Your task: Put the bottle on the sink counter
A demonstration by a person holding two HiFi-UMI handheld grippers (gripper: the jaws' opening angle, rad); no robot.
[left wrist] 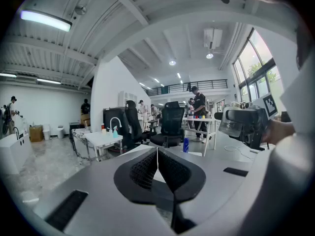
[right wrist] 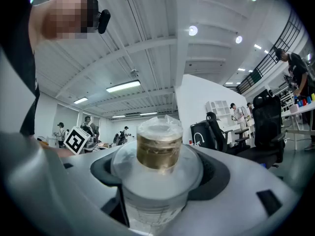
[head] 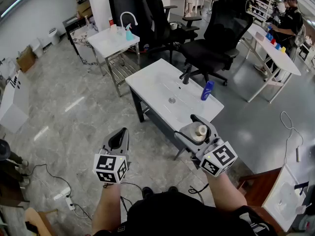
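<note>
A clear bottle (head: pixel 201 130) with a gold cap under plastic wrap (right wrist: pixel 158 149) sits between the jaws of my right gripper (head: pixel 194 132), which is shut on it. I hold it in the air just off the near right corner of the white sink counter (head: pixel 147 82). That counter has a black faucet (head: pixel 186 75), a drain (head: pixel 172 100) and a blue bottle (head: pixel 207 90) standing on it. My left gripper (head: pixel 120 133) hangs over the floor to the left of the counter, its jaws pressed together on nothing (left wrist: pixel 157 156).
Two black office chairs (head: pixel 216 38) stand behind the counter. Farther back left is a second sink table (head: pixel 110 41) with a spray bottle. At the right a person stands by a long white table (head: pixel 275 50). Cables and a power strip (head: pixel 64 194) lie on the floor.
</note>
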